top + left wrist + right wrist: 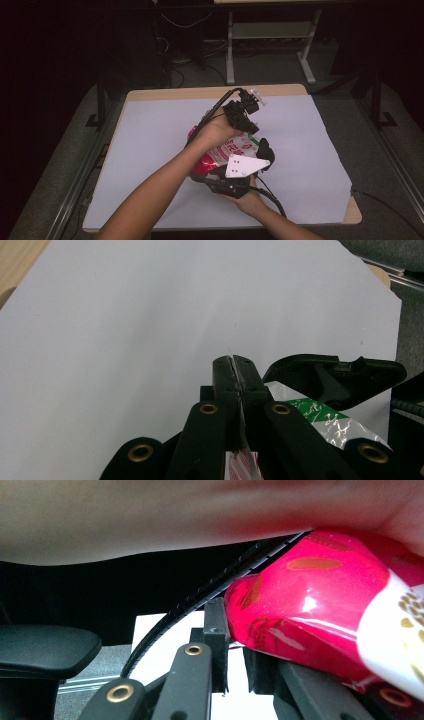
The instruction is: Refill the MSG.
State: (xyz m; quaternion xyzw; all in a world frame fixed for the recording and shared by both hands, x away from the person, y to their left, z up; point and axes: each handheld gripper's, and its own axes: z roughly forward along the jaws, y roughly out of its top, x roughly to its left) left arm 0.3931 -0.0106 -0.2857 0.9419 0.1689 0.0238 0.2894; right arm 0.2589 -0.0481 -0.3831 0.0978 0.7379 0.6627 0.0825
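Red-and-white snack bag (227, 150) held mid-worktop (150, 150), left tongs (234, 371) clenched on its top edge, right tongs (235, 645) gripping its red lower edge, open white sheet all round.

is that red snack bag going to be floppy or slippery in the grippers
Probably floppy: the red snack bag sags between the left gripper and right gripper. Its glossy film looks slippery. Puffed with air, it is likely light.

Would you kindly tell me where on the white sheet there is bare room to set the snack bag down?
The white sheet lies bare along its left half up to the table's wooden edge, and at its far right. The middle is crowded: both grippers, left and right, grip the snack bag.
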